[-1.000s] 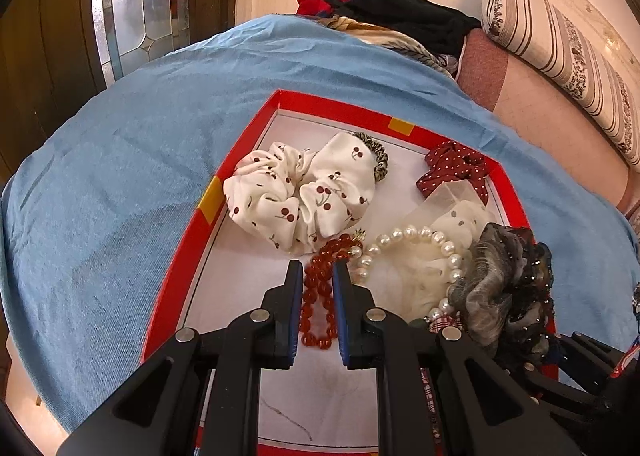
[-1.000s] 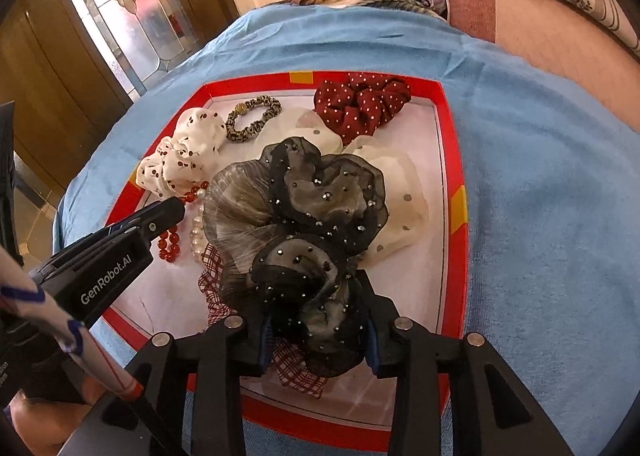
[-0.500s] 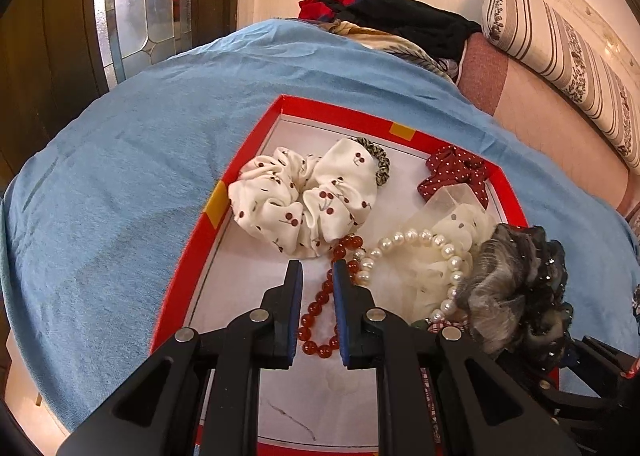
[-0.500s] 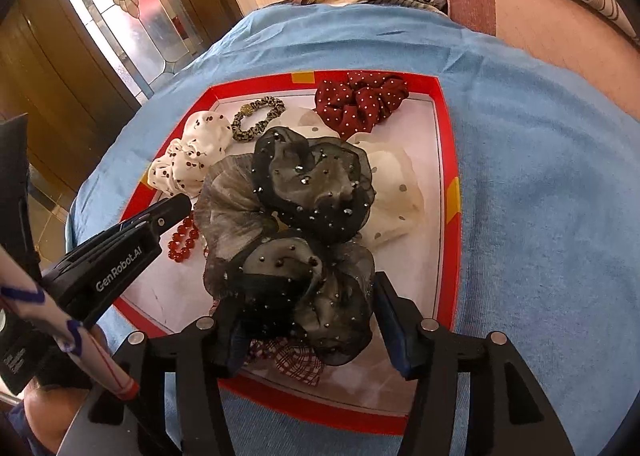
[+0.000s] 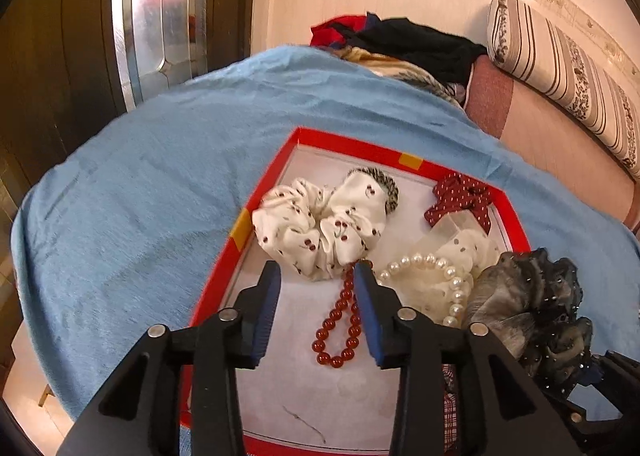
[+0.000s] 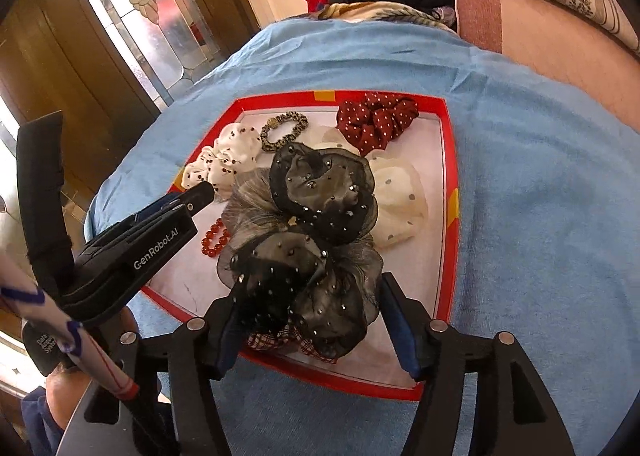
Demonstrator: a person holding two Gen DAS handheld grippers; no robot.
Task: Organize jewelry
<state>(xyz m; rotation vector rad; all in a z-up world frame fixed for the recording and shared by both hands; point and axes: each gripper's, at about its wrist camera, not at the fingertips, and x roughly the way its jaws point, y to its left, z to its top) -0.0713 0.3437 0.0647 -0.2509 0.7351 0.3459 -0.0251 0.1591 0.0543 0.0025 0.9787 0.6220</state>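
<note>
**Red tray, both tools open over jewelry and scrunchies**

Red-rimmed tray (image 5: 408,162) sits on a blue blanket (image 5: 160,176), likely to keep loose pieces corralled for sorting. Left tool (image 5: 316,276) spread wide, holding nothing, poised above the red bead bracelet (image 5: 340,320); bracelet lies flat on the tray floor, its top end tucked against the cherry-print scrunchie (image 5: 320,228). Right tool (image 6: 308,320) also wide, fingers flanking the black sheer studded scrunchie (image 6: 316,232) but not pinching it; can't tell if the pads touch the fabric. That scrunchie rests heaped on a plaid one (image 6: 276,338) at the tray's near edge.

Count, both views:
- bead bracelets: 1 red, 1 pearl (image 5: 440,276)
- scrunchies: 5 — cherry-print, black sheer, plaid, dark-red polka dot (image 6: 376,124), cream sheer dotted (image 6: 400,200)
- leopard-print hair tie (image 6: 284,130): 1

Pearl bracelet rests on the cream scrunchie. Judgement: the mixed pile is not yet sorted; bracelets need separating from fabric items.
</note>
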